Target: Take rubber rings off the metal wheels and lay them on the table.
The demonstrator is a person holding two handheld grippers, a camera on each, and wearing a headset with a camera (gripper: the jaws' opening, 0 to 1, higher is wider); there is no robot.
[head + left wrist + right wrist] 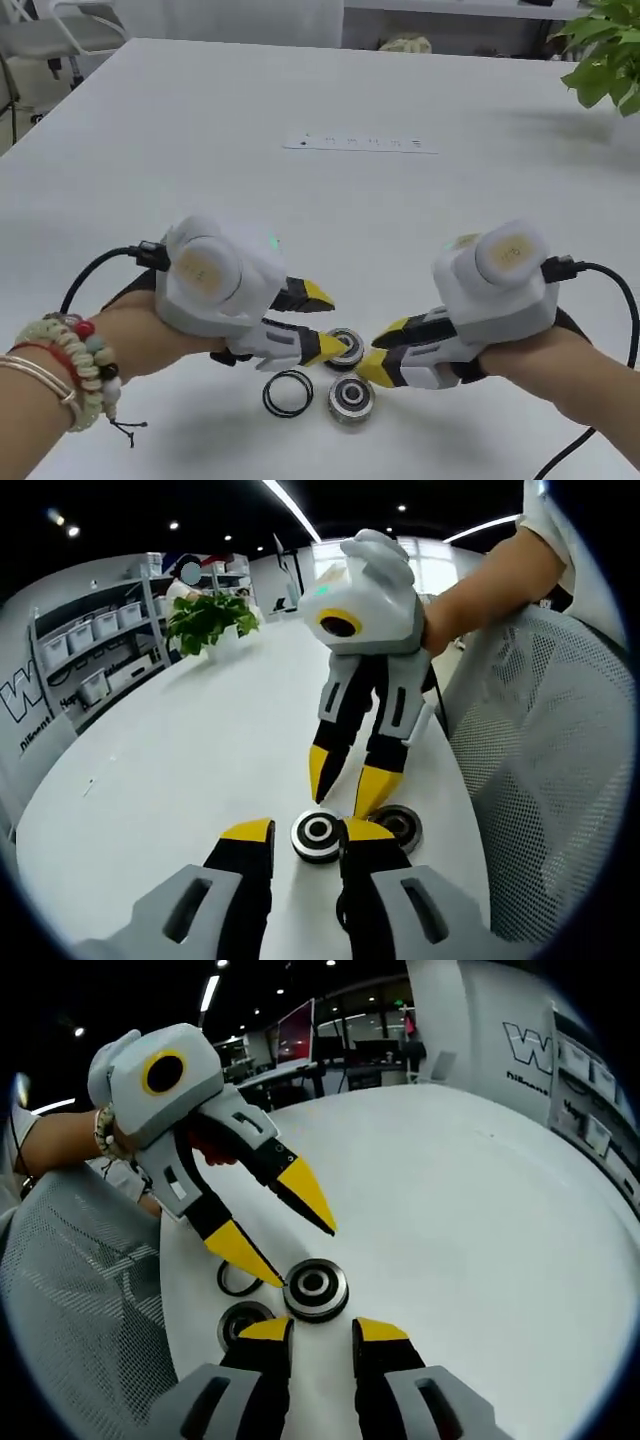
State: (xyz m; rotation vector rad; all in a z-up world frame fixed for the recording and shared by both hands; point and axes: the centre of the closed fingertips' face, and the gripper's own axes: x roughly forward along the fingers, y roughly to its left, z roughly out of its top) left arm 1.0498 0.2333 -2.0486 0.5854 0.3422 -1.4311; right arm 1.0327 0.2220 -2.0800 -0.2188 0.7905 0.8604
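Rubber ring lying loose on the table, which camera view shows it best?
The head view: the rubber ring lies whole and uncovered on the table, beside a wheel. The right gripper view shows part of it behind a jaw of the left gripper. In the left gripper view, a dark sliver between the jaws may be it.

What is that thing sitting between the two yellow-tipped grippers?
A metal wheel lies on the table between the left gripper and right gripper tips, clearest in the head view.
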